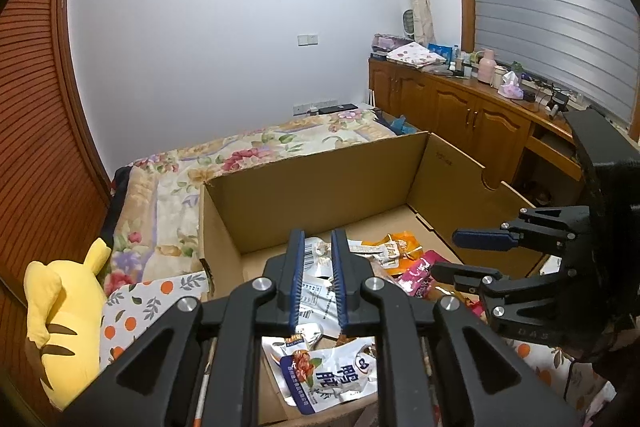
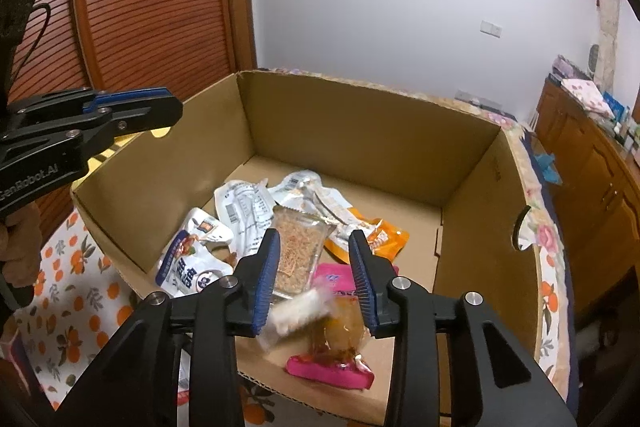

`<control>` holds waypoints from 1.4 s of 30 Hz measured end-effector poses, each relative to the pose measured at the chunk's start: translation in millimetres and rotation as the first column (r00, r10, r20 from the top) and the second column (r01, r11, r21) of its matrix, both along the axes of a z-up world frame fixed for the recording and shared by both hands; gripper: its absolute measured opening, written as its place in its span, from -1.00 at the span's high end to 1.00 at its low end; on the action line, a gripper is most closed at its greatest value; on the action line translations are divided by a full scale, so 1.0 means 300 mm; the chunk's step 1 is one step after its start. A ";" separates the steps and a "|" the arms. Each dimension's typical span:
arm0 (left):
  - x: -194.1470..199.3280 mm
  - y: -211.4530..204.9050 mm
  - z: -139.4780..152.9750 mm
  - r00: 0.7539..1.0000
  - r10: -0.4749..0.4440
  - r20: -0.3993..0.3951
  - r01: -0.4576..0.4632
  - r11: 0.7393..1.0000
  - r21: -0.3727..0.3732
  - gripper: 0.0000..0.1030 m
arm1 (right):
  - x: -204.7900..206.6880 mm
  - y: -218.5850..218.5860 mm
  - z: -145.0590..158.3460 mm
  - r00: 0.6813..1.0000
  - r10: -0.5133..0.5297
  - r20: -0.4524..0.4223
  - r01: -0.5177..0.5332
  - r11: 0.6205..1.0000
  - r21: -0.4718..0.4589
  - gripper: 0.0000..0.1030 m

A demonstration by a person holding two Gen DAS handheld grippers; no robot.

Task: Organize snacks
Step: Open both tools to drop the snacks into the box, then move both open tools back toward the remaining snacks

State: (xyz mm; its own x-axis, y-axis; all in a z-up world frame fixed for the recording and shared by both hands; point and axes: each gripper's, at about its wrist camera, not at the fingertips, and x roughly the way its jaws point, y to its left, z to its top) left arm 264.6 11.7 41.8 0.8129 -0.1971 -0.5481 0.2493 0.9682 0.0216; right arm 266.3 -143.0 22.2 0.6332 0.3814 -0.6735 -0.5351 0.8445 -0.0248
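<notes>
Snack packets lie heaped on the floor of the cardboard box, below and ahead of both claws. The right claw gapes wide, nothing clamped, with a blurred small packet between its fingers. The left claw is narrow, empty. Only its view shows a yellow plush on its left.

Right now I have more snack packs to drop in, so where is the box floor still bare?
The cardboard box floor is bare along the far wall and in the far right corner, beyond the orange packet. The near left and centre are crowded: white pouch, clear rice bar, pink packet.
</notes>
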 end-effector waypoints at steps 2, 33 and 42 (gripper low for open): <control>-0.019 0.001 0.007 1.000 -0.005 0.002 0.005 1.000 -0.008 0.67 | -0.010 -0.007 0.008 1.000 -0.007 0.008 0.007 1.000 0.012 0.22; -0.423 0.054 -0.118 1.000 -0.016 -0.025 0.015 1.000 -0.024 -0.45 | -0.484 -0.022 -0.039 0.996 0.091 0.018 -0.092 0.994 0.052 -0.15; -0.470 0.057 -0.277 0.995 0.002 -0.101 -0.004 1.000 -0.013 -0.45 | -0.547 -0.011 -0.148 0.989 0.140 -0.052 -0.138 0.990 0.034 -0.15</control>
